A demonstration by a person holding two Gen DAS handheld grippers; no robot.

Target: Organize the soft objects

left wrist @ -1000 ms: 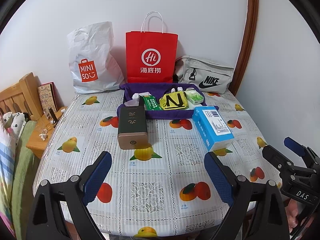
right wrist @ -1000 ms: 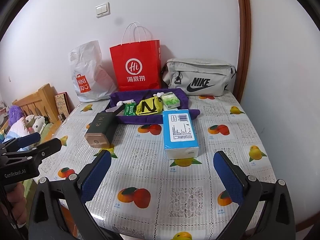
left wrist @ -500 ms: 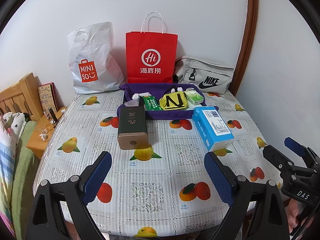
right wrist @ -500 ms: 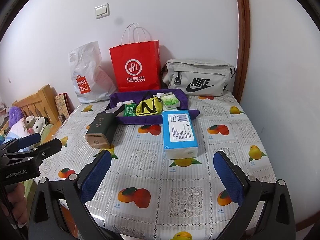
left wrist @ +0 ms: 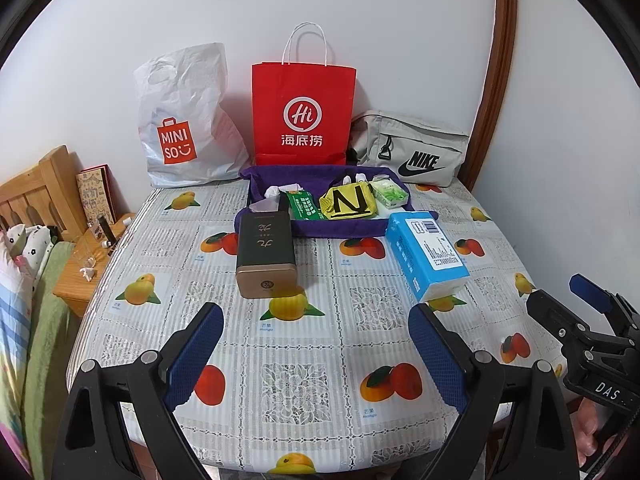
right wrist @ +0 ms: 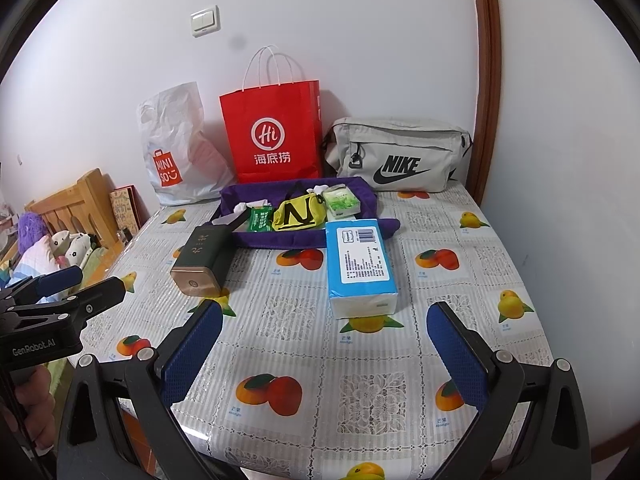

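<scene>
A blue tissue pack [left wrist: 427, 249] [right wrist: 360, 266] lies on the table, right of centre. A dark box with a gold end [left wrist: 266, 254] [right wrist: 204, 262] lies left of it. Behind them a purple cloth tray [left wrist: 256, 178] [right wrist: 372, 196] holds a yellow pouch marked N [left wrist: 350, 202] [right wrist: 296, 214], a green packet [left wrist: 302, 206] [right wrist: 260, 219], a light green tissue pack [left wrist: 390, 194] [right wrist: 341, 201] and white bits. My left gripper [left wrist: 316, 348] and right gripper [right wrist: 324, 344] are both open and empty over the table's near edge.
A white MINISO bag [left wrist: 184, 120], a red paper bag [left wrist: 303, 114] and a grey Nike bag [left wrist: 412, 148] stand against the back wall. A wooden headboard and nightstand [left wrist: 76, 260] are left of the table. The wall is close on the right.
</scene>
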